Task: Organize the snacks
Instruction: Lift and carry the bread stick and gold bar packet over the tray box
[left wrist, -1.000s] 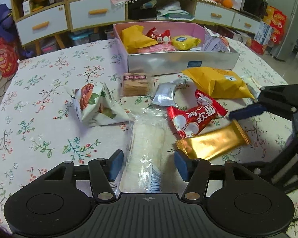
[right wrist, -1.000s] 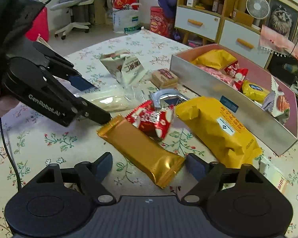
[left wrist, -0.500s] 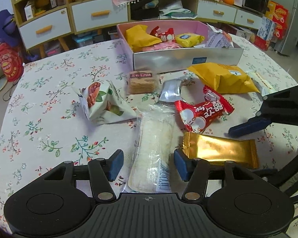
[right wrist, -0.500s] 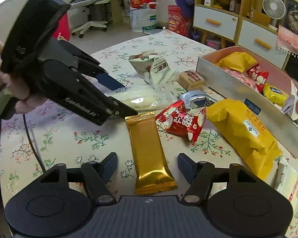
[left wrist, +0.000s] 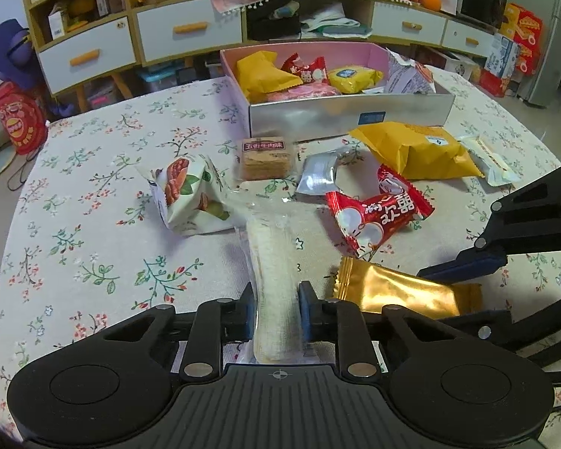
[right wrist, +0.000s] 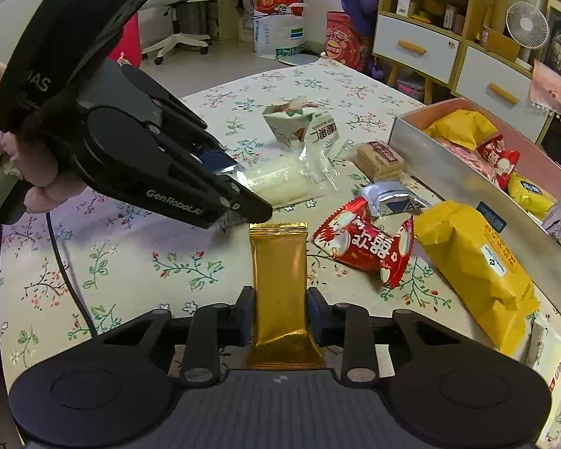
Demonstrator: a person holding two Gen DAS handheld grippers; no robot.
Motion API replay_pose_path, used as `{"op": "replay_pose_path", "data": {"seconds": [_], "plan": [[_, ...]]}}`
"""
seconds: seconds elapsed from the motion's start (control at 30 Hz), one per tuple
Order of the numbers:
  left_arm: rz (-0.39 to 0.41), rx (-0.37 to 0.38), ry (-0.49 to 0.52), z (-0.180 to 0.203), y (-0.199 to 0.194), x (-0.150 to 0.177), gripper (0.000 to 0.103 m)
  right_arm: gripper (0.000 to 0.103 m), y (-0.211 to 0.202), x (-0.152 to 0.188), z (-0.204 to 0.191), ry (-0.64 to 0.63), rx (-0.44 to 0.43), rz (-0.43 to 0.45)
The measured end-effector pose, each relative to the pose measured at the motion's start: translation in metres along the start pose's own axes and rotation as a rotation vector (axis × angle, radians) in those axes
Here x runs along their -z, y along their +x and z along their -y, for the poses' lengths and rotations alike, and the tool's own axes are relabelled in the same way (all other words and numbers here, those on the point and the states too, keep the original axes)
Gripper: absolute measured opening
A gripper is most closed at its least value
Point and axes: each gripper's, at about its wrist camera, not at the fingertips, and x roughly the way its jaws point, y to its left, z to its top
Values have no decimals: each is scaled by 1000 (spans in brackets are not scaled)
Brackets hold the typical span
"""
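step: pick-up, both grippers at once; grasp made, lift not yet begun by the look of it — both packs flat on cloth (left wrist: pixel 93 202).
L gripper (left wrist: pixel 276 312): jaws just closed down, now pinched on near end of clear pack (left wrist: pixel 271 262); pads pressing its sides, wrapper bulging past them.
R gripper (right wrist: pixel 280 316): jaws just closed too, clamped on gold bar (right wrist: pixel 280 262) at its near third; far end of bar pointing at L gripper's nose.
clear pack: long, whitish, lying away from L cam, far end between nut pouch (left wrist: pixel 190 194) and red pack (left wrist: pixel 377 217).
gold bar: just beside clear pack; in L view lies crosswise, R gripper's blue pad above its right end.
box (left wrist: pixel 349 114): pink inside, silver wall, far side of table; already has yellow, red, pink packs in it. Room left near front wall, prob.
still loose on cloth: nut pouch, brown biscuit (left wrist: pixel 267 157), silver sachet (left wrist: pixel 319 174), red pack, big yellow bag (left wrist: pixel 419 151), small white pack (left wrist: pixel 491 162) at right.
next, judged: lift both clear of table, carry fwd over loose packs, let go inside box.
needs: enough height to clear box wall & yellow bag just in front of it.
risk: grippers very near each other, could knock on way up; clear pack soft, held at one end only, prob droops & drags red pack; gold foil slick, may slip.
order: maybe R first, since nearer box.
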Motion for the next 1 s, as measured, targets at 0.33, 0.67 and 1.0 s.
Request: {"op": "replay_pose_path", "data": {"seconds": [0.33, 0.67, 1.0], "plan": [[42, 23, -52, -2, -17, -9, 17, 0, -16, -2, 5, 20, 26, 43], [74, 31, -100, -2, -26, -22, 17, 0, -35, -6, 21, 71, 86, 96], [140, 25, -148, 7, -28, -51, 17, 0, -55, -12, 57, 180, 167, 163]]}}
